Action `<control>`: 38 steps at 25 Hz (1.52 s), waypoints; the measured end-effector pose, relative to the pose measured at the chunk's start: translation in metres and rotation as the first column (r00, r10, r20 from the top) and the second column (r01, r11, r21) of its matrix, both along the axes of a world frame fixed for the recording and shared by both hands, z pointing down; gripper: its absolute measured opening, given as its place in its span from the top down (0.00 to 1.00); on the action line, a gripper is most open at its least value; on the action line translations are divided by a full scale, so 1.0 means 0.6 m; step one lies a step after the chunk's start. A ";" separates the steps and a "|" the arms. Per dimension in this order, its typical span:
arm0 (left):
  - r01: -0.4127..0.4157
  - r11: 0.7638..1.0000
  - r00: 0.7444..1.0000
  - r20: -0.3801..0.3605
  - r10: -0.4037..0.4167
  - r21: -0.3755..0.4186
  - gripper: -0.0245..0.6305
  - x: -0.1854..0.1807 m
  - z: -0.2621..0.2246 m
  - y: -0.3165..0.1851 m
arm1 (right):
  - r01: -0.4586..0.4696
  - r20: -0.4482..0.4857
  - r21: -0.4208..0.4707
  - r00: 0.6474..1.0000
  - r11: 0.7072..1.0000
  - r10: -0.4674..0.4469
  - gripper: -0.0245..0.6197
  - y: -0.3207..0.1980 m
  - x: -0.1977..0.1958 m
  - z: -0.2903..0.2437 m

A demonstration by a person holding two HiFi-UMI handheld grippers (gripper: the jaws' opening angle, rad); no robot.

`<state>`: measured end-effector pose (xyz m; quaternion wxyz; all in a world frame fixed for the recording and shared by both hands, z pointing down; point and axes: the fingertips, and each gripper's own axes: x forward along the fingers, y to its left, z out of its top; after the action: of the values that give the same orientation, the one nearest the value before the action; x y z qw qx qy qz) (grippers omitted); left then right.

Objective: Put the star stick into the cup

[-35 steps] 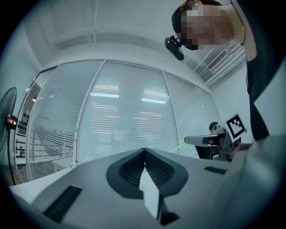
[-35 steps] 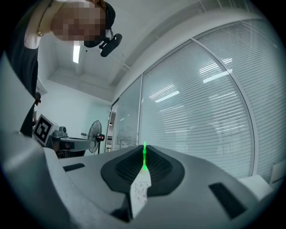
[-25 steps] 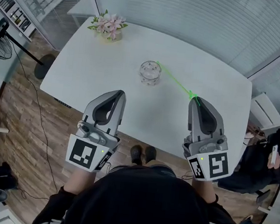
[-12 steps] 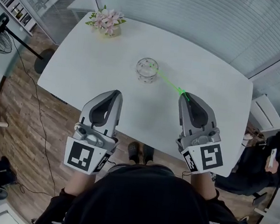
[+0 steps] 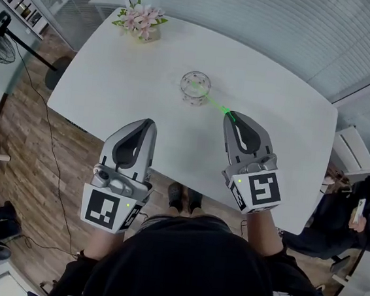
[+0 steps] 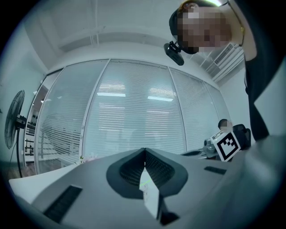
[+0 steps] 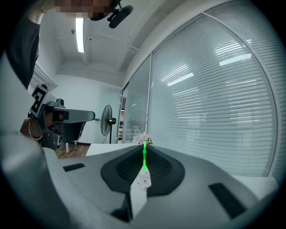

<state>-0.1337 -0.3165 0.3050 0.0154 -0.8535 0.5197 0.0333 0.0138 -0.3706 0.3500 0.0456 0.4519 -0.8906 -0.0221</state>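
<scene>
Star stick (image 5: 215,102) pinched at its near end by right gripper (image 5: 228,114), likely so the free length can lead into glass cup (image 5: 196,88) on white table (image 5: 275,107). Tip at the rim; inside or not, can't tell. Left gripper (image 5: 149,122) pressed together, empty, parked clear.

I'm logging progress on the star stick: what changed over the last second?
The right tool, shut on the thin green star stick, moved toward the clear glass cup; the stick's far end now shows inside the cup's rim rather than at its edge. Nothing was taken or let go. The left tool, shut and empty, and the cup stayed as they were.
</scene>
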 end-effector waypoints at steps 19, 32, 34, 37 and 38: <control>0.045 0.999 0.999 0.000 -0.045 -0.026 0.94 -0.026 0.010 0.001 | -0.011 -0.045 -0.066 0.999 0.998 0.008 0.93 -0.045 -0.023 0.065; 0.074 0.997 0.997 0.006 -0.074 -0.033 0.94 -0.044 0.015 0.001 | -0.017 -0.045 -0.074 0.999 0.997 0.014 0.93 -0.062 -0.031 0.080; 0.080 0.996 0.997 0.006 -0.080 -0.034 0.94 -0.047 0.015 0.002 | -0.018 -0.046 -0.069 0.999 0.997 0.015 0.93 -0.064 -0.031 0.077; 0.084 0.996 0.996 0.005 -0.084 -0.036 0.94 -0.050 0.016 0.004 | -0.019 -0.050 -0.063 0.999 0.998 0.016 0.93 -0.065 -0.031 0.075; 0.084 0.996 0.996 0.005 -0.084 -0.036 0.94 -0.050 0.016 0.004 | -0.020 -0.050 -0.063 0.999 0.998 0.017 0.93 -0.065 -0.031 0.076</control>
<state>-0.1639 -0.3139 0.3144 0.0023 -0.8311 0.5557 0.0216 -0.0049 -0.4095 0.3954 0.0823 0.4578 -0.8852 -0.0047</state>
